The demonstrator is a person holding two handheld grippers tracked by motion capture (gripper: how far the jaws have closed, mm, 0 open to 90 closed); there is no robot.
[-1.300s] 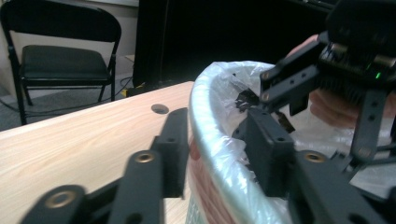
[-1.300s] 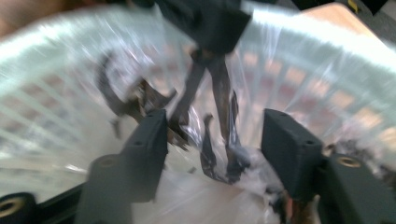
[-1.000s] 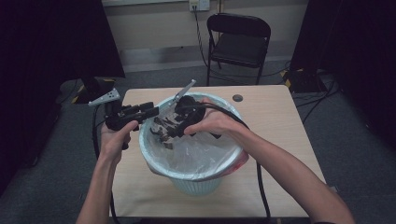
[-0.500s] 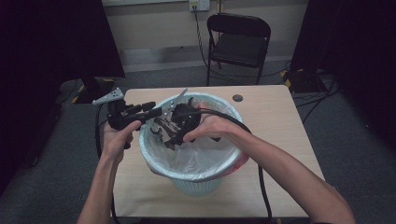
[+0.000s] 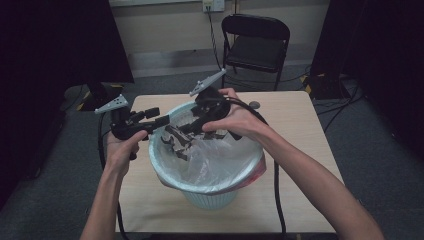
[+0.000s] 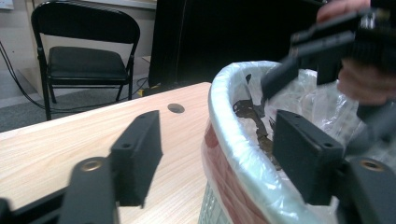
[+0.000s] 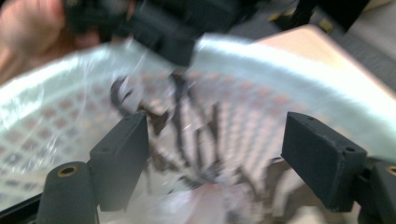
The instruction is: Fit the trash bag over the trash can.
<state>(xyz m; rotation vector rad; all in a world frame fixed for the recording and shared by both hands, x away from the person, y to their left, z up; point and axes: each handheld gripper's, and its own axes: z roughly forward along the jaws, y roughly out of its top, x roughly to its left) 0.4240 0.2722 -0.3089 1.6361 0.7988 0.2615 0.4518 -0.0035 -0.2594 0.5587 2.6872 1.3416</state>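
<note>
High view, bin (image 5: 210,185) upright, mouth upward

Left tool (image 5: 161,121) and right tool (image 5: 176,134): jaws just opening, wide apart, nothing gripped.

Bin (image 5: 207,192) on table (image 5: 310,150); chair (image 5: 255,47) behind.

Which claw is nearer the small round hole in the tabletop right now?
The right. The right claw hangs over the bin's far side, close to the hole. The left claw straddles the bin's left rim, farther from it.
</note>
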